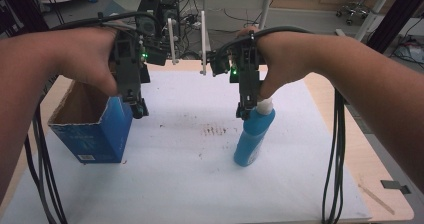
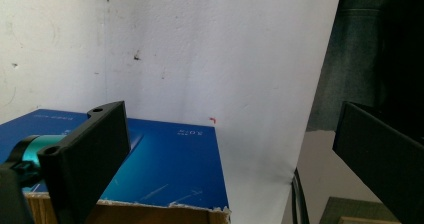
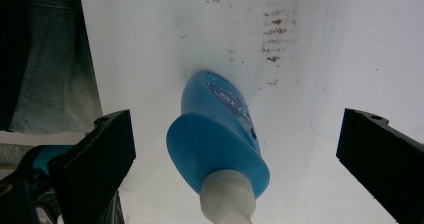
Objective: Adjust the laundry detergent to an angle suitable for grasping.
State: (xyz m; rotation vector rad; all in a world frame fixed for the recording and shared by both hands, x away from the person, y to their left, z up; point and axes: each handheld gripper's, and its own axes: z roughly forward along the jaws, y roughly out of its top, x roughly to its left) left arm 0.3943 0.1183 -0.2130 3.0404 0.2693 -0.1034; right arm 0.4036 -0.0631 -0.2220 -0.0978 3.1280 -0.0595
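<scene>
Bottle [image 3: 215,139] stands upright directly below the right gripper [image 1: 243,106], between its wide-open jaws, ungripped. Left gripper [image 1: 135,104], also open, hovers over the box [image 1: 92,134] rim. Pickup approach; next: lower, close on the neck.

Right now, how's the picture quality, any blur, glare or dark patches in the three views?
High view: dim and soft, forearms dark, bottle and box readable. Left gripper view: sheet evenly lit, no glare, near claw blurred. Right gripper view: bottle's white cap out of focus, body sharper, dark left edge.
</scene>
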